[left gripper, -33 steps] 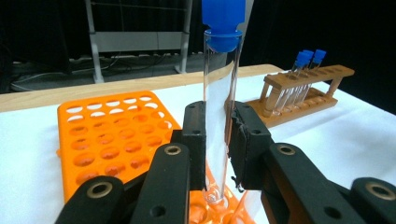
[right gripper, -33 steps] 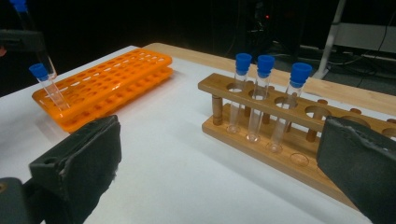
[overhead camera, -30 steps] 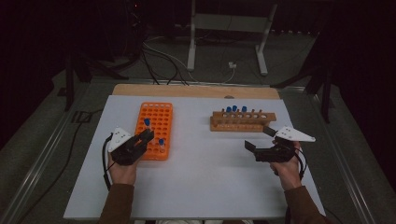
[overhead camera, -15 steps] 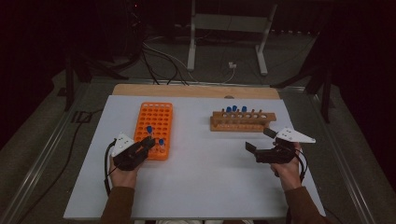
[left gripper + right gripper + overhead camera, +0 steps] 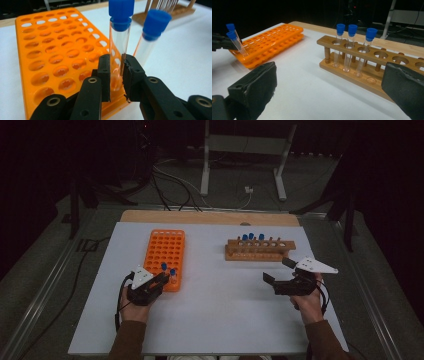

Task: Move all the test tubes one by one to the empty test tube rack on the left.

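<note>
Smooth white table (image 5: 225,320), perforated orange plastic rack (image 5: 57,50), slotted wooden rack (image 5: 367,62), then clear glass tube (image 5: 119,50), blue-capped, upright at the orange rack's near corner, pinched tight in left gripper (image 5: 116,75), right gripper (image 5: 329,90) gaping wide, holding nothing.

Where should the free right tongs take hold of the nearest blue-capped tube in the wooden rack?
Grip the nearest tube on the bare glass just under its blue cap, above the wooden rack top rail. Come from the open table side with the right tongs, jaws level either side of the glass. It leans slightly and neighbours stand close beside it, so lifting out along its lean looks safest.
</note>
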